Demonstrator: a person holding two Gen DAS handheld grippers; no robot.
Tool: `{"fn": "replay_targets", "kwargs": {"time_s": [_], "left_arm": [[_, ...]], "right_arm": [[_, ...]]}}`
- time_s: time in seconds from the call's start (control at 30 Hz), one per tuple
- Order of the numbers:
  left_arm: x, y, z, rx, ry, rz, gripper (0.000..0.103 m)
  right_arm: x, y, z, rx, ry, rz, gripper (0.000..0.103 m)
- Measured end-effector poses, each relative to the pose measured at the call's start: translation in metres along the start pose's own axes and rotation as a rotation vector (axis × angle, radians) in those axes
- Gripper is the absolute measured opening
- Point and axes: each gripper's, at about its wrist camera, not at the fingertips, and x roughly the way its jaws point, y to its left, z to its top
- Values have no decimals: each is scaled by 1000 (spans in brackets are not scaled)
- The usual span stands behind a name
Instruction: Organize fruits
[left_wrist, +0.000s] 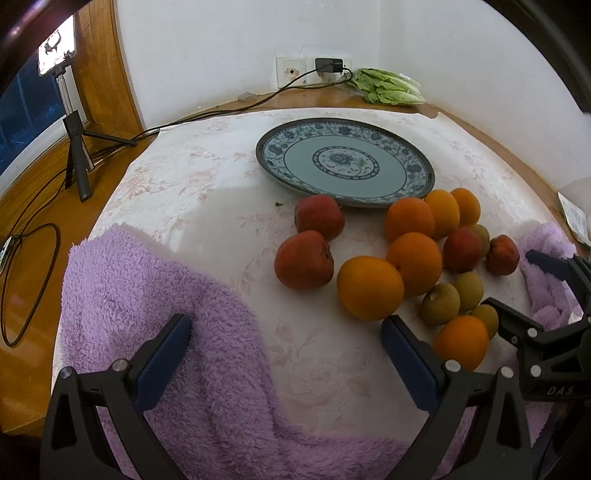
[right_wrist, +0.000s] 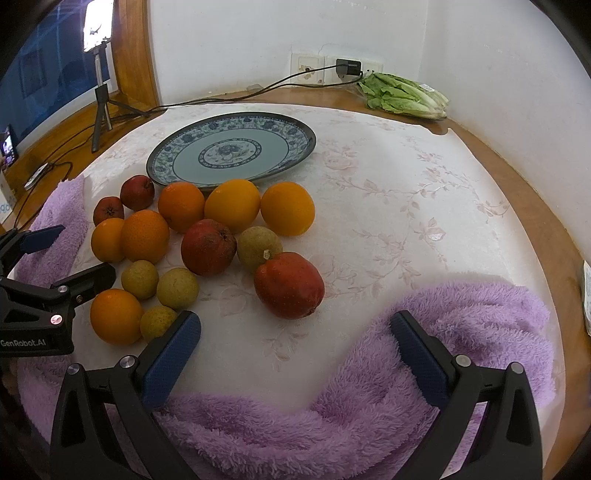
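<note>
A blue-patterned plate (left_wrist: 280, 138) (right_wrist: 295, 129) lies bare at the back of the cloth-covered table. In front of it sits a loose pile of fruit: several oranges (left_wrist: 369, 288) (right_wrist: 232, 205), several red apples (left_wrist: 303, 259) (right_wrist: 289, 285) and several small green-brown fruits (left_wrist: 440, 303) (right_wrist: 177, 288). My left gripper (left_wrist: 286, 332) hovers open at the near edge, over the purple towel (left_wrist: 166, 314), left of the pile. My right gripper (right_wrist: 295, 330) is open too, just in front of the nearest apple. Nothing is between either pair of fingers.
The purple towel (right_wrist: 461, 314) wraps the table's near edge. Bagged lettuce (left_wrist: 388, 86) (right_wrist: 406, 94) lies at the back by a wall socket with a charger (left_wrist: 328, 65). A phone on a tripod (left_wrist: 74, 136) and cables stand on the wooden floor at left.
</note>
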Motion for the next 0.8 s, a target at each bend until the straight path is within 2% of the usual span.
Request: {"fn": "replay_targets", "kwargs": {"time_s": [0.8], "left_arm": [[0,0,1,4,-4,3,103]], "right_arm": [[-5,1,0,0,-11,-1,103]]}}
